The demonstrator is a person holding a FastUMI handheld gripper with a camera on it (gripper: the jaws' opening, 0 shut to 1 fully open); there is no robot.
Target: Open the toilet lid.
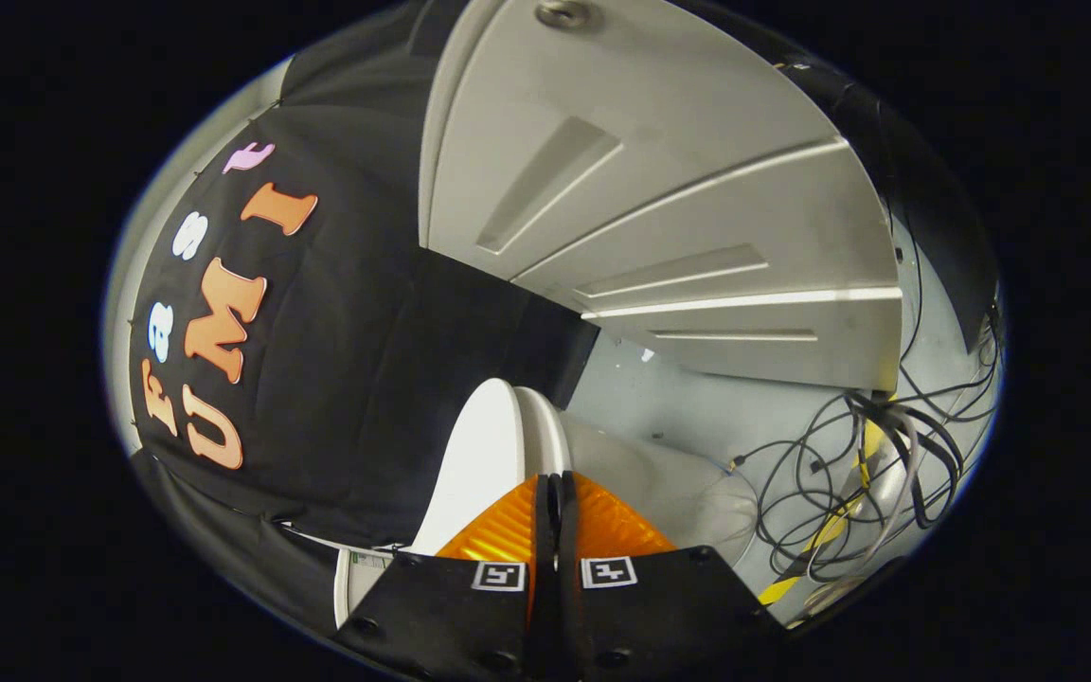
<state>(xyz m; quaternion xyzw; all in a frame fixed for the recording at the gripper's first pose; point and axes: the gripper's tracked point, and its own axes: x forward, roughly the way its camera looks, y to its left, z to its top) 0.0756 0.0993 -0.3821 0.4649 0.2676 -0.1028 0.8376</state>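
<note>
From the gripper view, the gripper point(555, 488) has its two fingers point(508, 530) pressed together, only a thin dark seam running between them; nothing is caught in that seam, and the tips meet at the edge of the toilet lid point(474, 464); whether they actually touch it cannot be told. The white lid stands tilted up on its edge, rising from the fingertips toward 11 o'clock, its broad smooth face turned toward the dark cloth wall point(337, 379) at 9 to 10 o'clock; just behind it, at about 12 o'clock from the tips, the thinner white rim of the seat point(545, 436) curves alongside, close against the lid. The pale toilet body point(669, 483) swells out at 2 o'clock from the fingers, resting on the light grey floor point(659, 388). Beyond, from 12 to 1 o'clock, a white panelled door point(678, 218) spreads wide, with a round metal knob point(563, 12) at its far end. At 3 o'clock a tangle of black cables point(849, 455) lies on the floor, a yellow-and-black striped strip point(825, 535) running through it. Beside the left finger, at 8 o'clock, a small white block point(366, 573) with a greenish top sits low against the cloth.
</note>
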